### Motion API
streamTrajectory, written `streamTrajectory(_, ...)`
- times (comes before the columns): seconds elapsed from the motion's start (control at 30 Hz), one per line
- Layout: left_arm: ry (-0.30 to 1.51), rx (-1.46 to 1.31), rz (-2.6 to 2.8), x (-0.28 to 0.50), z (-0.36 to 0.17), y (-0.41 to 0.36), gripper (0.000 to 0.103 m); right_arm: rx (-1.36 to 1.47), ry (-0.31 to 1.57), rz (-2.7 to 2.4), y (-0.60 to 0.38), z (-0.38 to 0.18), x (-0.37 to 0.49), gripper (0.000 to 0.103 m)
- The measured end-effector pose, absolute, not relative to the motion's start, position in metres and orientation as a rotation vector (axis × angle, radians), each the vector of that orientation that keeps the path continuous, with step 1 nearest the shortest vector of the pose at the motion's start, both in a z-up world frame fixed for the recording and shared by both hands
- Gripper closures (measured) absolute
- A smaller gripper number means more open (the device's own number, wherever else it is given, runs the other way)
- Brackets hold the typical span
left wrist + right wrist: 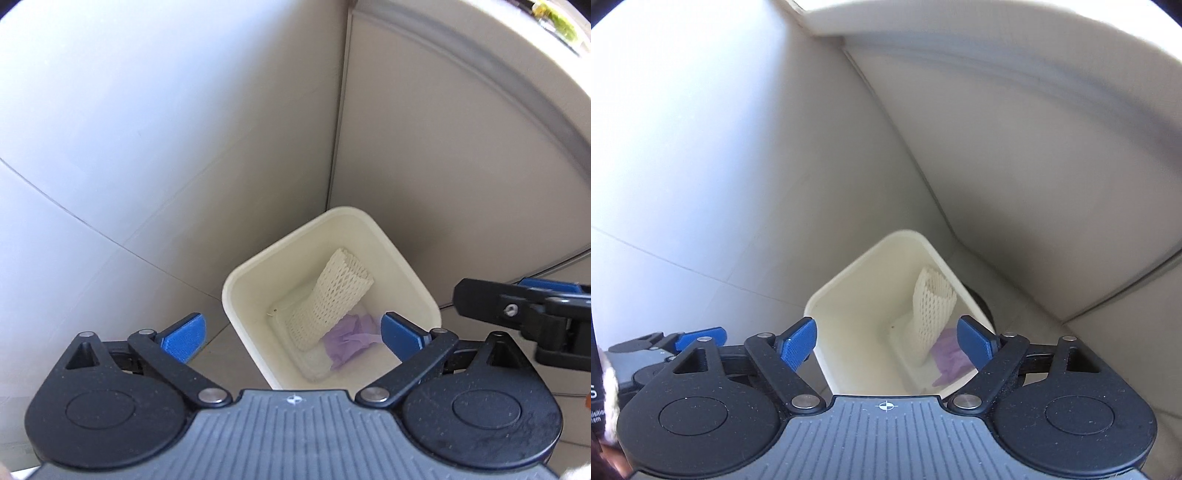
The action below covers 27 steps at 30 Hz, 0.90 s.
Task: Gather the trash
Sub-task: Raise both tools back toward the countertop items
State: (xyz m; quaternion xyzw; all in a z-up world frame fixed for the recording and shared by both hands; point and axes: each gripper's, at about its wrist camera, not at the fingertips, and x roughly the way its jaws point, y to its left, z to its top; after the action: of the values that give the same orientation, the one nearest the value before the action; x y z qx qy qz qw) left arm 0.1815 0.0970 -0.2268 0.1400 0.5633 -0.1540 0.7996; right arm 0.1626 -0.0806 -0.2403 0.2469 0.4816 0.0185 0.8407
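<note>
Both grippers hang above the bin (236, 291), left gripper (291, 334) and right gripper (886, 345) each spread wide and holding nothing. Inside the bin, a foam net (328, 295) leans upright against its far wall, with a purple wad (351, 338) at the net's foot, straight below both grippers, neither clearly nearer.

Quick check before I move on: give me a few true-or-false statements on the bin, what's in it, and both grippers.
1. The left gripper is open and holds nothing. True.
2. The cream bin is empty. False: a white foam net and a crumpled purple piece lie inside.
3. The right gripper grips the foam net. False: it is open and empty above the bin.
4. The foam net leans against the bin's inner wall. True.
5. The bin has a lid on. False: its top is open.
</note>
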Motion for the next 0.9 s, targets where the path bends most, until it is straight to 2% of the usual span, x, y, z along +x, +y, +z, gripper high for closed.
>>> streamTrajectory(0.37, 1.125, 0.239, -0.345, 0.184, -0.169, 0.085, 0.001, 0.353, 0.864, 0.062, -0.104, -0.148, 0.13, 0.008)
streamTrajectory(0.67, 1.018, 0.223, -0.428, 0.19, -0.115, 0.041, 0.001, 0.301, 0.737, -0.002, -0.144, -0.105, 0.131, 0.007)
streamTrajectory(0.9, 0.933, 0.238, -0.506, 0.202, -0.076, -0.007, 0.001, 0.28, 0.638, -0.069, -0.193, -0.073, 0.135, 0.002)
